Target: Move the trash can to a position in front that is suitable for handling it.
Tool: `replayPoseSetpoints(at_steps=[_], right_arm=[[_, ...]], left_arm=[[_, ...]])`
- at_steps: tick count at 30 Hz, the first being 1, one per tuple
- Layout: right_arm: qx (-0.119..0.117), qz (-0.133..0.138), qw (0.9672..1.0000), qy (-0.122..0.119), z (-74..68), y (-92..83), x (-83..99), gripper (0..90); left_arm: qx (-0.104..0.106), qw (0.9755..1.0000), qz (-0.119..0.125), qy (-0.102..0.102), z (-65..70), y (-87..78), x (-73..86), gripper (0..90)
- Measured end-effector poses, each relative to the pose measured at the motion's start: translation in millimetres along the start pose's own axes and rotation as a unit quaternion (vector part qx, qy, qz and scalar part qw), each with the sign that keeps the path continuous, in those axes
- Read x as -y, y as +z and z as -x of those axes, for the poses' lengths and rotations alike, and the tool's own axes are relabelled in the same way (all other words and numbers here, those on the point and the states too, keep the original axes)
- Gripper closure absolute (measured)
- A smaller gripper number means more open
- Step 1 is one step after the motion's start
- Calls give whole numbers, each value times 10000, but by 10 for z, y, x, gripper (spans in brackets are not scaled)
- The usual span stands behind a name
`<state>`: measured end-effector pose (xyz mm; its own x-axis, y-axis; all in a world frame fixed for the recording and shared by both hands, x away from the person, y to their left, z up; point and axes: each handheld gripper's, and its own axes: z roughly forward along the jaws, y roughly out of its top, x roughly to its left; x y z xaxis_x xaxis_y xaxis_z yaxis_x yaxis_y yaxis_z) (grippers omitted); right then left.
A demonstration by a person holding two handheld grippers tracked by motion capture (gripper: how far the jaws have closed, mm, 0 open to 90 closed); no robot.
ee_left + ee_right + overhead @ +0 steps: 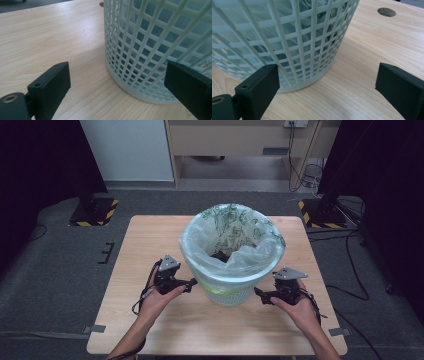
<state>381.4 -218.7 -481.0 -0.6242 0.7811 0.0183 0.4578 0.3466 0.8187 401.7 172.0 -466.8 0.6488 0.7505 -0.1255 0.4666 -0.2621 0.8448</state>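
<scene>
Spread grippers (191,283) (258,293) flanking lattice bin (231,292).

No readable text, labels, brands or numbers are showing anywhere on the table, bin or floor right now.

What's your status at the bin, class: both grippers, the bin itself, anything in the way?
Left gripper open, right gripper open, fingers empty. Lattice bin upright on table, plastic liner over rim, flanked by both grippers. Nothing blocking.
</scene>
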Motion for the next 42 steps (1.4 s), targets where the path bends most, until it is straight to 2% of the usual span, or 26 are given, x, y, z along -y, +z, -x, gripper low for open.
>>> replayPoseSetpoints(at_steps=[5,6,8,11,13,15,16,21,22,26,27,29,30,32,35,37,38,40,42], right_arm=[[-36,-11,10000,-24,21,-53,1,54],[-30,28,10000,-29,30,-78,-4,56],[-26,84,10000,-24,49,-146,-28,62],[-57,258,9996,13,80,-287,-109,110],[-87,419,9991,38,98,-391,-185,150],[-143,515,9986,37,116,-492,-263,173],[-156,550,9984,6,125,-538,-301,191],[-215,645,9977,-3,141,-689,-435,255],[-189,626,9978,-59,155,-740,-493,270],[-145,622,9979,-97,191,-786,-578,305],[-120,653,9978,-82,218,-818,-635,321],[-96,657,9978,-78,244,-830,-688,325],[-58,619,9980,-68,252,-832,-714,330],[-24,564,9983,-107,270,-824,-757,335],[35,484,9987,-126,288,-808,-806,346],[39,414,9990,-148,292,-801,-830,350],[51,411,9990,-154,289,-796,-839,352],[53,402,9991,-152,283,-801,-856,355],[63,405,9990,-158,283,-814,-867,360]], left_arm=[[21,10000,40,17,-15,-79,-5,55],[21,10000,40,17,-15,-79,-5,50],[-54,9999,113,-64,-74,-189,-42,47],[-90,9996,230,-94,-123,-282,-100,73],[-164,9989,408,-167,-166,-384,-185,86],[-198,9978,615,-176,-196,-539,-341,108],[-198,9978,615,-176,-196,-539,-341,115],[-156,9959,881,-103,-172,-767,-598,149],[-138,9954,946,-95,-169,-827,-692,150],[-137,9942,1068,-59,-175,-893,-814,171],[-96,9929,1176,-135,-182,-927,-883,172],[-69,9921,1238,-183,-188,-940,-917,179],[-31,9904,1354,-275,-196,-964,-983,189],[36,9887,1458,-353,-192,-982,-1048,200],[100,9874,1527,-409,-183,-994,-1100,205],[206,9882,1472,-367,-146,-976,-1143,201],[314,9902,1342,-238,-96,-949,-1169,199],[390,9908,1285,-138,-50,-928,-1178,210],[444,9914,1233,-31,-17,-910,-1181,262]])
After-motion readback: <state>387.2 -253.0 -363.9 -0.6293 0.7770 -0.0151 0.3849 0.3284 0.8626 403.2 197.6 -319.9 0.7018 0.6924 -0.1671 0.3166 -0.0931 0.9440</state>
